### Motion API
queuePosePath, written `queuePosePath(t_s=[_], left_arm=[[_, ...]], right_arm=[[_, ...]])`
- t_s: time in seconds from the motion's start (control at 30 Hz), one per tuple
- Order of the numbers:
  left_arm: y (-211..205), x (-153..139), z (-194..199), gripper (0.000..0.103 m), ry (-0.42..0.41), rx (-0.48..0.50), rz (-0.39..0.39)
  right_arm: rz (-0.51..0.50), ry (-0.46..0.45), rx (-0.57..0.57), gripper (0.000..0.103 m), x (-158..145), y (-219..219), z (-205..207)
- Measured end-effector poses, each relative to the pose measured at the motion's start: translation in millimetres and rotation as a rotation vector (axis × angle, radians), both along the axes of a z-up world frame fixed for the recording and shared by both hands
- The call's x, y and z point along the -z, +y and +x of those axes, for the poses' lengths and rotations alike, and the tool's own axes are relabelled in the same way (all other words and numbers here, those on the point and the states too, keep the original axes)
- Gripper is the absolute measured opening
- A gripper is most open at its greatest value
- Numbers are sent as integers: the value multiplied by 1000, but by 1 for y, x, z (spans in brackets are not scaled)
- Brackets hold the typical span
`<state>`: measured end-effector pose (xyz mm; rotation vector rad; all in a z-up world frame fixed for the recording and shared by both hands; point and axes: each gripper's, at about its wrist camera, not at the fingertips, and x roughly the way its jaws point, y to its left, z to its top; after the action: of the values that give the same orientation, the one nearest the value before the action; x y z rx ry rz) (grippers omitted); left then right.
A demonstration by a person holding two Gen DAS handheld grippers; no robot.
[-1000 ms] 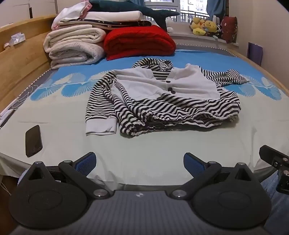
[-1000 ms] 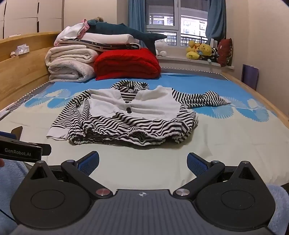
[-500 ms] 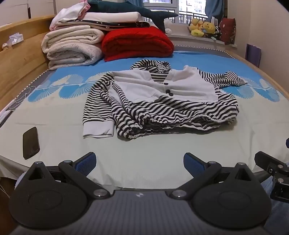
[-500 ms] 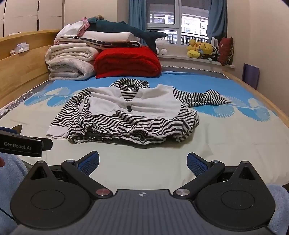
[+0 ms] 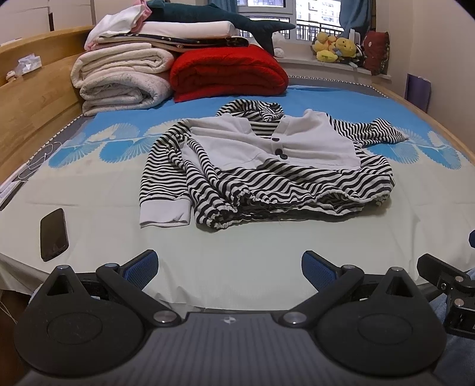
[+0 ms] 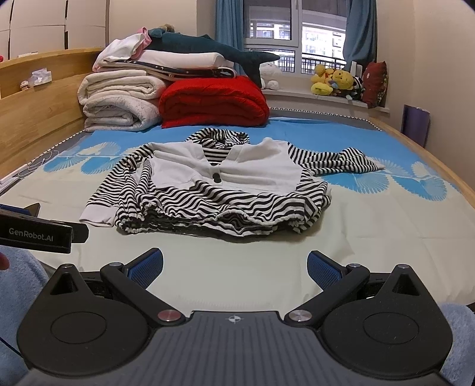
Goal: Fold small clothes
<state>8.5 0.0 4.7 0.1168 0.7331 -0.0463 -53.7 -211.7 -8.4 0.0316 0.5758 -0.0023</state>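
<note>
Both grippers empty, held low at the near edge of the bed.

"GenRobot.AI" reads on the left gripper's (image 5: 228,268) side in the right wrist view. Its jaws stand wide apart, as do the right gripper's (image 6: 234,267). A phone (image 5: 53,234) lies near left. The striped hooded top (image 5: 267,160) lies rumpled mid-bed, well apart from both. Folded blankets (image 5: 124,80) sit beyond.

I see the bed (image 6: 371,231) filling the room, its sheet pale near me and blue beyond. A wooden headboard (image 6: 38,98) runs along its left. Past the bed's far end, a window (image 6: 297,35) with blue curtains (image 6: 228,26) shows daylight; cream walls (image 6: 445,59) rise right.
</note>
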Motion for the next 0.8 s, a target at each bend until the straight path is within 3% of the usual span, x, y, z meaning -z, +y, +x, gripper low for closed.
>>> queuePosePath(t_s=[0.8], left_arm=[[0, -3, -6, 103, -12, 1, -6]], right_arm=[[-6, -16, -1, 102, -4, 1, -6]])
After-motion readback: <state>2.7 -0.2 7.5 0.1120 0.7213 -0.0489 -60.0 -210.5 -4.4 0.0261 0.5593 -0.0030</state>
